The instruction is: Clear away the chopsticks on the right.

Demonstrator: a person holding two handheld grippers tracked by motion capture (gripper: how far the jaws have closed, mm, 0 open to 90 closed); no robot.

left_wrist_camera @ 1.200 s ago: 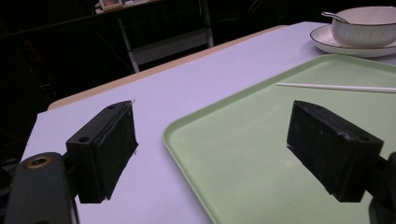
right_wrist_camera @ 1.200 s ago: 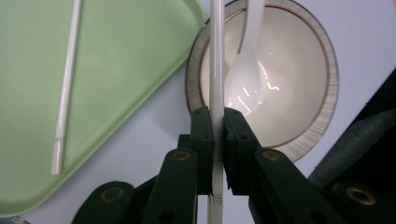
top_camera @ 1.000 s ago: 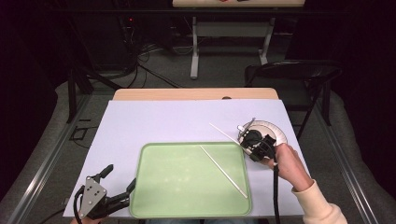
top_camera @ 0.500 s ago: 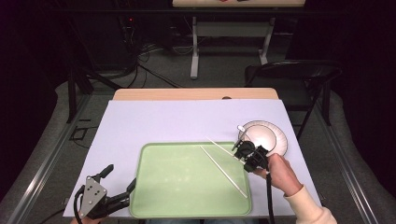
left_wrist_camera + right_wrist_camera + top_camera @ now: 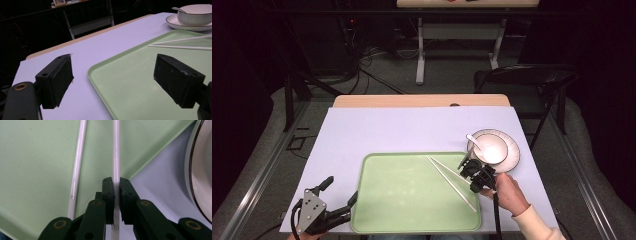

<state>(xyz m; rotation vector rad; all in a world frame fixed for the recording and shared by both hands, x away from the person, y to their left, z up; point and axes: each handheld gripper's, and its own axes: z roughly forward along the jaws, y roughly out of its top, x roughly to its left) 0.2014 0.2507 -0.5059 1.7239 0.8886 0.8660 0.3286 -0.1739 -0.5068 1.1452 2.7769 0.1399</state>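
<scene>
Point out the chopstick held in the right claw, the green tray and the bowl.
held chopstick [image 5: 116, 150], right gripper view, on its shaft above the claw.
green tray [image 5: 407, 192], high view, on its bare floor.
bowl [image 5: 193, 17], left gripper view, on its outer wall.

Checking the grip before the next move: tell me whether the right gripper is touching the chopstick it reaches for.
Touching. In the right gripper view, the right gripper has both pads pressed against the chopstick, which runs up between them over the green tray.

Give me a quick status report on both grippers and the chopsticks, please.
Right gripper shut on one chopstick, low over the green tray. Second chopstick lies loose on the tray. Left gripper open, empty, at the tray's near left corner. Nothing in the way.
</scene>
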